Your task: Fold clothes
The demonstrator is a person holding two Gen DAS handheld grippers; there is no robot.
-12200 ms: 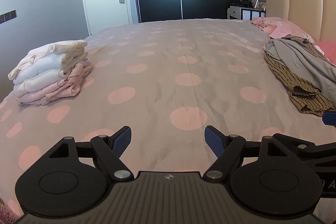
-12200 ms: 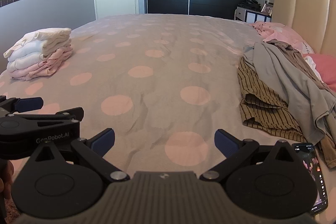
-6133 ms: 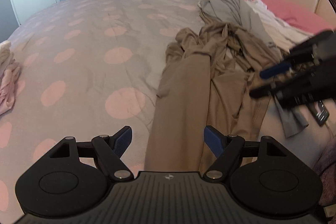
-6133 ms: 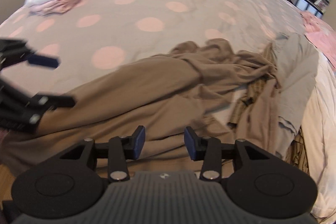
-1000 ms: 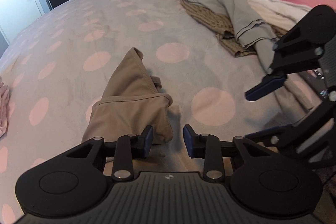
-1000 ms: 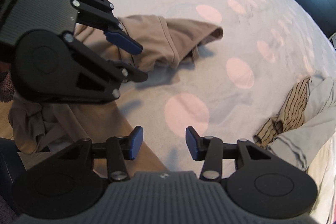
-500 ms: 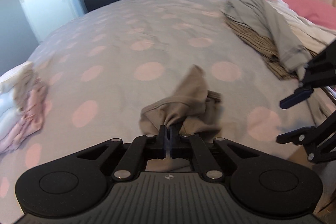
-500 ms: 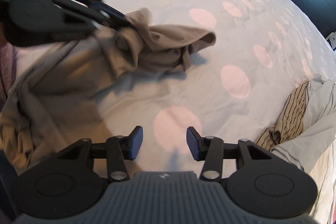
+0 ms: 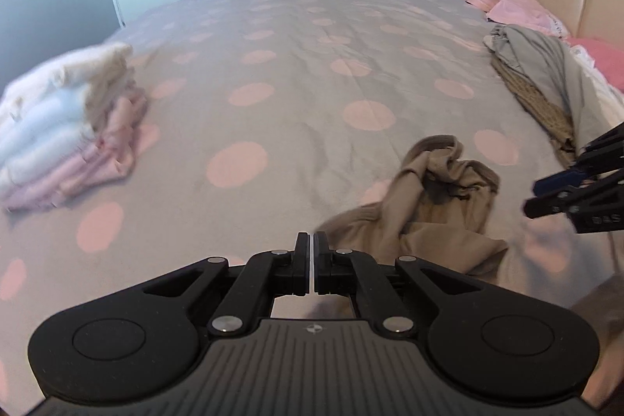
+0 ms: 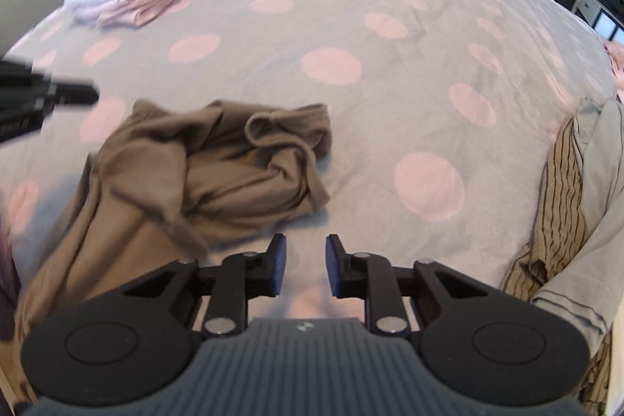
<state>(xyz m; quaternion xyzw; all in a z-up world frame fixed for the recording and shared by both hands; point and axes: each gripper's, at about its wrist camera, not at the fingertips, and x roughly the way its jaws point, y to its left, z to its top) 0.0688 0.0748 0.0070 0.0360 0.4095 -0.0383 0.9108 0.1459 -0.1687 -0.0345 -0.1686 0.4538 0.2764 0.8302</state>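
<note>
A tan garment (image 9: 433, 205) lies crumpled near the bed's front edge and hangs over it; it also shows in the right wrist view (image 10: 202, 174). My left gripper (image 9: 313, 240) is shut, with its tips left of the garment and no cloth visible between them. My right gripper (image 10: 302, 260) is partly open and empty, just right of the garment's near edge. It shows at the right of the left wrist view (image 9: 561, 190).
A folded stack of white and pink clothes (image 9: 66, 127) sits at the left of the grey dotted bedspread (image 9: 312, 65). A pile of grey and striped clothes (image 9: 542, 80) lies at the right, near pink pillows (image 9: 507, 2) and the headboard.
The left gripper held a bunch of the tan garment half a second ago; now its jaws show no cloth and it has swung left. The garment has dropped into a crumpled heap.
</note>
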